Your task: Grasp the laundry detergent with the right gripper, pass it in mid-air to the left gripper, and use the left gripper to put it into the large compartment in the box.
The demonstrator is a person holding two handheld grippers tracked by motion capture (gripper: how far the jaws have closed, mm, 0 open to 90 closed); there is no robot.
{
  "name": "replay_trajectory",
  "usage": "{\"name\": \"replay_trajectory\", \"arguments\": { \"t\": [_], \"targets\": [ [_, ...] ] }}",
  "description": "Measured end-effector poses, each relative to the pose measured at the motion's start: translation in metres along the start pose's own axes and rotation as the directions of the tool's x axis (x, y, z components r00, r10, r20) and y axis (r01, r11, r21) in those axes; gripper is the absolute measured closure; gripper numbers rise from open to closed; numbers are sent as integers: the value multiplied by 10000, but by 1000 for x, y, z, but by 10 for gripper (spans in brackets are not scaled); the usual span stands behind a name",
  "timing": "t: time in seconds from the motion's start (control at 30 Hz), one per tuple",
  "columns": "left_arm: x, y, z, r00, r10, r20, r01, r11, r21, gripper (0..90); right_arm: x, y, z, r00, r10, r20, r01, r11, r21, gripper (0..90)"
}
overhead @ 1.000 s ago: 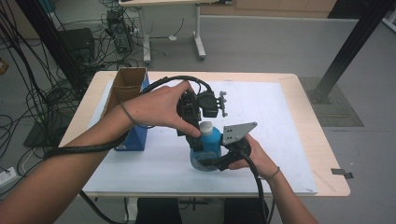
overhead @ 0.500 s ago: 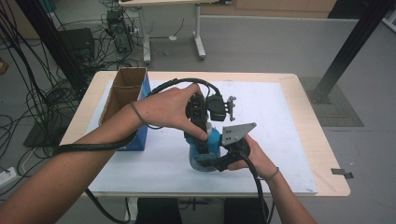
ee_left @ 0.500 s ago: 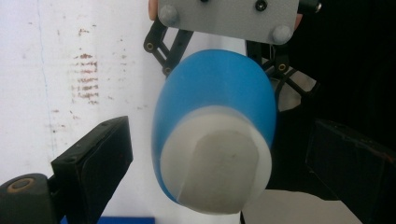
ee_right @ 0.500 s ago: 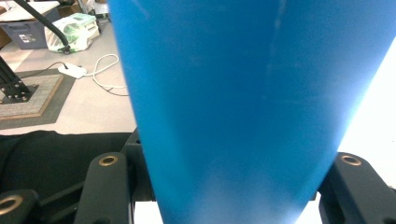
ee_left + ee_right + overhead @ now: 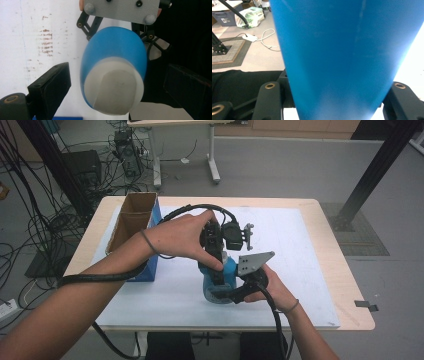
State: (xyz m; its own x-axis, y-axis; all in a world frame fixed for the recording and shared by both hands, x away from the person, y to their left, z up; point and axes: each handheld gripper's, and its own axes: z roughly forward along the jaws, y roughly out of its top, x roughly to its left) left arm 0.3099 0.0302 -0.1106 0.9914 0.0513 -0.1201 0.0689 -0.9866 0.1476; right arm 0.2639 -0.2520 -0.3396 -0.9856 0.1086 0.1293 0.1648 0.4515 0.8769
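Note:
A blue bottle (image 5: 229, 271) with a white cap (image 5: 115, 92) stands on the white mat (image 5: 300, 265) near the table's front. My right gripper (image 5: 226, 294) comes in from the front right, low and level, and is shut on the bottle's body (image 5: 342, 55); its grey plate (image 5: 255, 262) sticks up beside the bottle. My left gripper (image 5: 216, 270) points down over the bottle top. In the left gripper view (image 5: 117, 85) its jaws straddle the cap with a gap on each side, so it is open. From above, the left hand hides the cap.
An open cardboard box (image 5: 131, 220) with a blue side stands at the table's left edge. The mat covers most of the wooden table (image 5: 345, 285). Cables and another table's legs (image 5: 212, 155) lie on the floor behind.
The left gripper has come down a little over the bottle top, so the white cap, visible from above a second ago, is now covered. The right gripper and bottle have stayed put.

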Motion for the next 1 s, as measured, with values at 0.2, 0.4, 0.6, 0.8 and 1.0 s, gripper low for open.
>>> {"name": "replay_trajectory", "arguments": {
  "t": [0.2, 0.4, 0.6, 0.8, 1.0],
  "targets": [
    [0, 0, 0, 10000, 12, -22, -12, 10000, -7, 77, 0, 0, 1, 10000, 2, 2, -2, 10000, -9, 418],
    [0, -2, 0, 10000, -6, -23, 6, 10000, -53, 77, 0, 1, 1, 10000, 3, 30, -3, 10000, 9, 418],
    [1, -4, 0, 10000, -83, -35, 83, 9999, -62, 77, 0, 1, 1, 10000, -9, 14, 9, 10000, -17, 418],
    [1, -3, -1, 10000, -55, -13, 55, 10000, -51, 77, 0, 1, 1, 10000, 16, 35, -16, 10000, -35, 418],
    [1, -4, 0, 10000, -96, -11, 96, 9999, -49, 77, 0, 2, 1, 10000, -11, 65, 11, 10000, -37, 417]
  ]
}}
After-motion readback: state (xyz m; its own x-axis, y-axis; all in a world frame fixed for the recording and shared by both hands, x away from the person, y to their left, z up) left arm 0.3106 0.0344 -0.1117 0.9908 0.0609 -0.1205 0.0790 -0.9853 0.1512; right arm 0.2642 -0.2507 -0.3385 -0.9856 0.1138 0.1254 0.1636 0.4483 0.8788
